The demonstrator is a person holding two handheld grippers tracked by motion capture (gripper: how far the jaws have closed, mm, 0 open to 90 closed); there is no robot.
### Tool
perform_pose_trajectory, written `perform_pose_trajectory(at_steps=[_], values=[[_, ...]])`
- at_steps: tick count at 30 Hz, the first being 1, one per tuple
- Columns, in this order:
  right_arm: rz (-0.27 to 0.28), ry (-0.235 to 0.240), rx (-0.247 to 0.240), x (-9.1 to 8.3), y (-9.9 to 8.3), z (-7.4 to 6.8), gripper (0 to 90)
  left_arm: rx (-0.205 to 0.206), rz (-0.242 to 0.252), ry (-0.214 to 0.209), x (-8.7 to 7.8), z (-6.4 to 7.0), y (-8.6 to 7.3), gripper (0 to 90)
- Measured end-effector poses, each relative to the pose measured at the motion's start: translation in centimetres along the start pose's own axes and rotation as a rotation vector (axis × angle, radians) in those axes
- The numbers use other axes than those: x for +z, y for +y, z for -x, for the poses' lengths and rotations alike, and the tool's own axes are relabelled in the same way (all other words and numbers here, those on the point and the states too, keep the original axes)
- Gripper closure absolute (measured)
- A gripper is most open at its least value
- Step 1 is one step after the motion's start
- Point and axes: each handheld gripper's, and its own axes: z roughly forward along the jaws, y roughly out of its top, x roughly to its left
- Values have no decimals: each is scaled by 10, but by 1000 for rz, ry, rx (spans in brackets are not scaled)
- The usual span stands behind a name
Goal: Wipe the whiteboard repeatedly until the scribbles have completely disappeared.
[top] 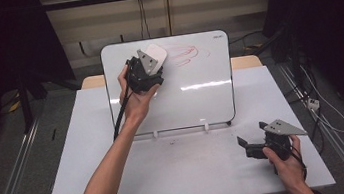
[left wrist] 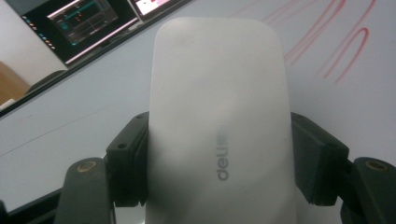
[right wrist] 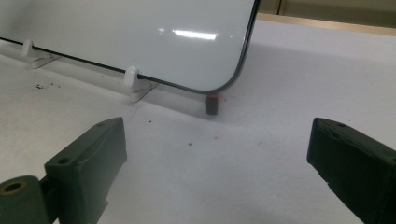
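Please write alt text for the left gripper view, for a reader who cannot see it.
A white eraser is clamped between the two black jaws of the left gripper, held against a whiteboard. Red marker scribbles remain at the upper right.

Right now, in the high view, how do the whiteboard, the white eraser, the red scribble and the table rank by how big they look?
1. Table, the largest.
2. Whiteboard, standing on it.
3. and 4. Red scribble and white eraser, held in the left gripper: they look about alike, and the gripper hides part of the eraser, so I won't rank them.
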Motion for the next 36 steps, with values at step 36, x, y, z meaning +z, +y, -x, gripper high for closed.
perform_pose_trajectory(at_steps=[36], values=[[-2, 9, -14, 0, 1, -3, 50, 96, -19, -62, 8, 66, 12, 311]])
